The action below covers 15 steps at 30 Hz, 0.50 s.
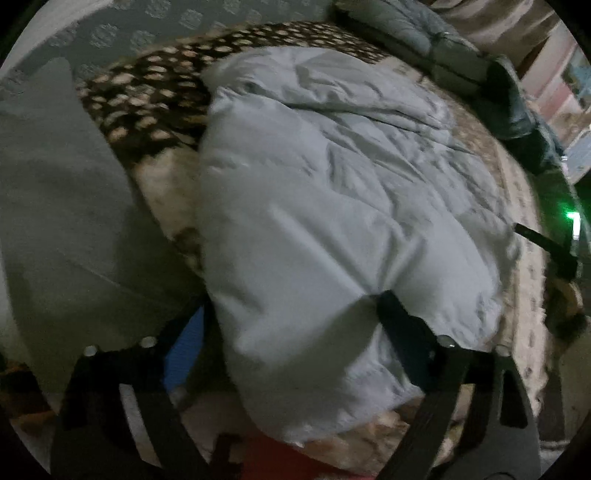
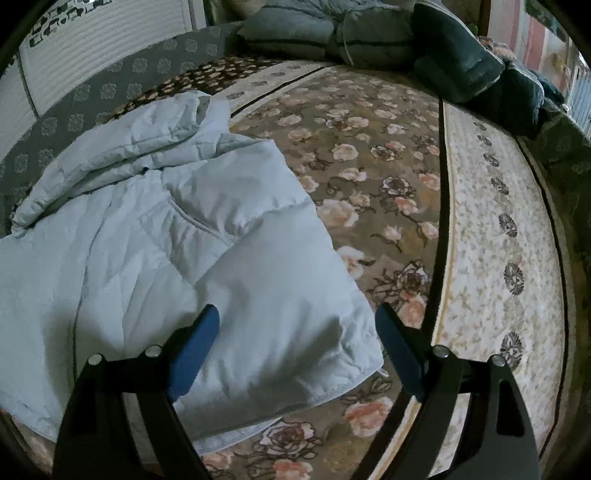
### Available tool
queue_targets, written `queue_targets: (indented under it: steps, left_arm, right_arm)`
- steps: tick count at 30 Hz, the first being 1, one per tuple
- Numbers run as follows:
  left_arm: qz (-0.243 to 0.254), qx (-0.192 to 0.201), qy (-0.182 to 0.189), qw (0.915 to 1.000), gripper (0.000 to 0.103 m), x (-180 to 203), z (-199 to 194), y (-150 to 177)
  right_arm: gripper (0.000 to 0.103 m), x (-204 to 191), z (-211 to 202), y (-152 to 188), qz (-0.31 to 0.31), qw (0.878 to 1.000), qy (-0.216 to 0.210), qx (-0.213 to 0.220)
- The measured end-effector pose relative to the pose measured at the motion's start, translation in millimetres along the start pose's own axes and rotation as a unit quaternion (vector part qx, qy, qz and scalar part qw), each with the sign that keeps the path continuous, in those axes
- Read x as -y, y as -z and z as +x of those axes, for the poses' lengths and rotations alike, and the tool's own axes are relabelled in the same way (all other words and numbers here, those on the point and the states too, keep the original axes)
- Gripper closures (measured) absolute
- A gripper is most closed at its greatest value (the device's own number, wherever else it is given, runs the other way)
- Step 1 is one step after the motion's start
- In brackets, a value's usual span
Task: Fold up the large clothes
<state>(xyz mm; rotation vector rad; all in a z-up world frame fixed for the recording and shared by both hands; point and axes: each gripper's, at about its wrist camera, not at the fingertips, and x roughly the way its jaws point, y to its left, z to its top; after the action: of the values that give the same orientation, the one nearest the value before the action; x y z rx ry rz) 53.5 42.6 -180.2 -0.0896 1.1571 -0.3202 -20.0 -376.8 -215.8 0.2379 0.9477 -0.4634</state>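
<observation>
A pale blue puffy jacket lies on a floral bedspread, folded over itself, with its hood at the far left. My right gripper is open, its blue-padded fingers spread above the jacket's near right corner, holding nothing. In the left wrist view the jacket fills the middle. My left gripper has its jaws wide apart with a thick fold of the jacket bulging between them; the right finger presses into the fabric and the left finger is partly hidden behind it.
Dark teal pillows and folded bedding lie along the far edge of the bed. A grey patterned headboard or wall runs on the left. A dark leopard-print blanket lies beyond the jacket. The right gripper's body with a green light shows at the right edge.
</observation>
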Motion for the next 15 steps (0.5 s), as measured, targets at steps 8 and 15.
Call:
queue_targets:
  steps: [8,15]
  left_arm:
    - [0.018,0.010,-0.014,0.9997,0.029,17.5,0.1,15.3]
    - [0.025,-0.002,-0.027,0.9993,0.036,22.9,8.5,6.7]
  right_arm:
    - [0.017,23.0,1.4,-2.5,0.013,1.000,-0.005,0.012]
    - [0.012,44.5,18.8,-13.0,0.005,0.999,-0.040,0.003]
